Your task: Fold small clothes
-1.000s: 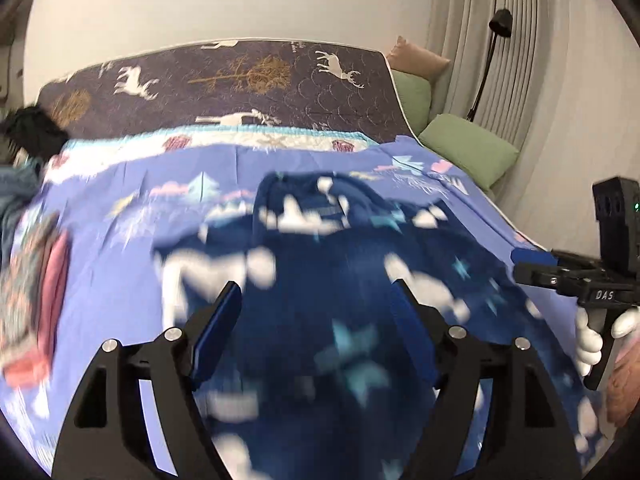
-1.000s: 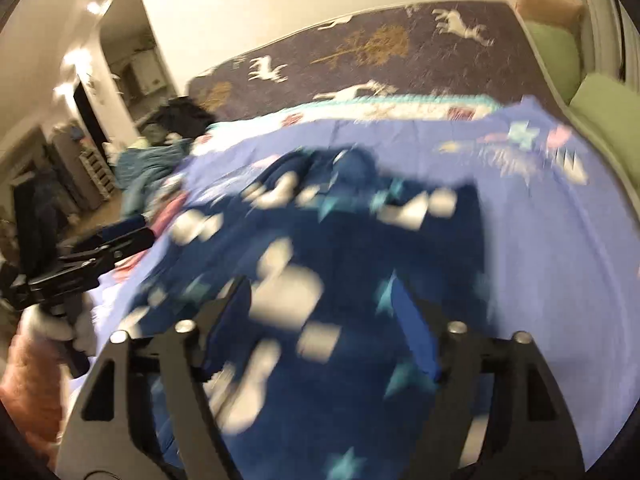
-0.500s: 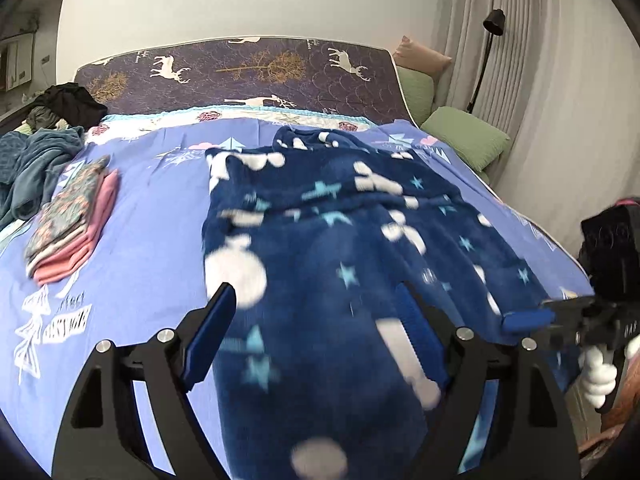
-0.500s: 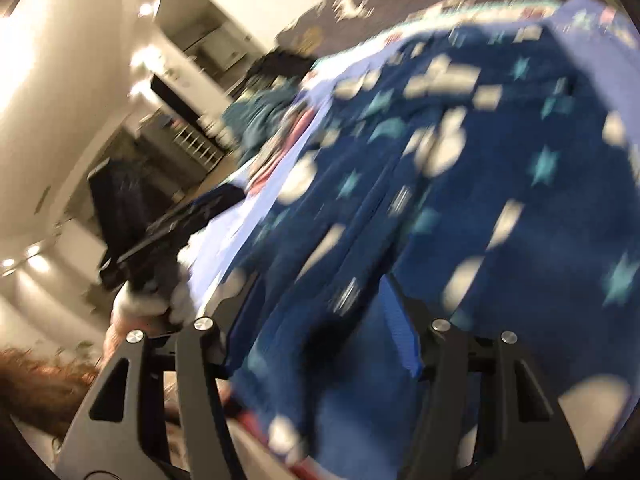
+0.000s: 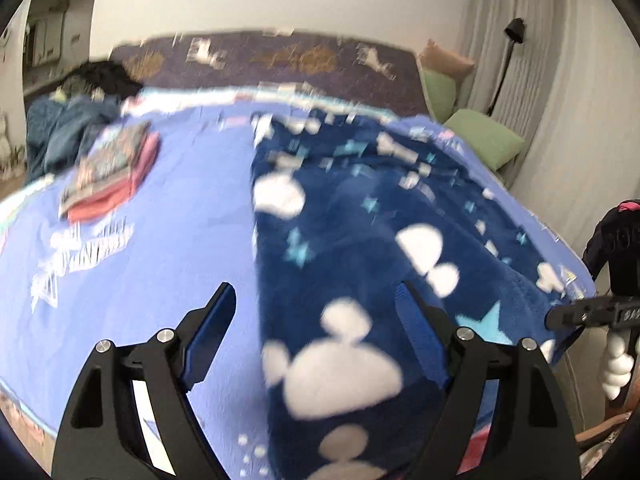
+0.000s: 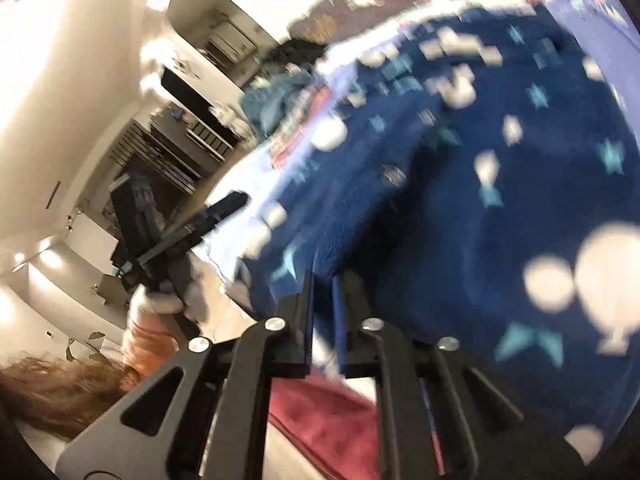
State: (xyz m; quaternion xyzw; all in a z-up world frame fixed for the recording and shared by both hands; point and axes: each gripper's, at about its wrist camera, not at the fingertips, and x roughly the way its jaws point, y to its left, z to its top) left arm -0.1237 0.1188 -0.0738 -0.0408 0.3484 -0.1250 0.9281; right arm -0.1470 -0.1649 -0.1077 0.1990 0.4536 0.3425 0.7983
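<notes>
A navy fleece garment [image 5: 360, 240] with white shapes and teal stars lies spread on the blue bed sheet [image 5: 180, 220], its hem at the near edge of the bed. My left gripper [image 5: 314, 290] hangs open over the hem's left corner, and the garment's left edge runs between its fingers. My right gripper [image 6: 322, 280] is shut on the garment [image 6: 500, 180] at the hem's other corner, with fleece pinched between the pads. Each gripper shows in the other's view: the right gripper [image 5: 560, 316] at the far right, the left gripper [image 6: 236, 200] at the left.
A folded stack of clothes [image 5: 112, 168] lies on the sheet to the left, and a loose pile of clothes [image 5: 68, 128] lies behind it. Green pillows [image 5: 484, 144] and a floor lamp [image 5: 514, 28] stand at the right. A red cloth [image 6: 320, 412] shows under the right gripper.
Both grippers have drawn back toward the near edge of the bed. The right gripper's jaws have shut on the hem. The left gripper has shifted to the garment's left edge, still open.
</notes>
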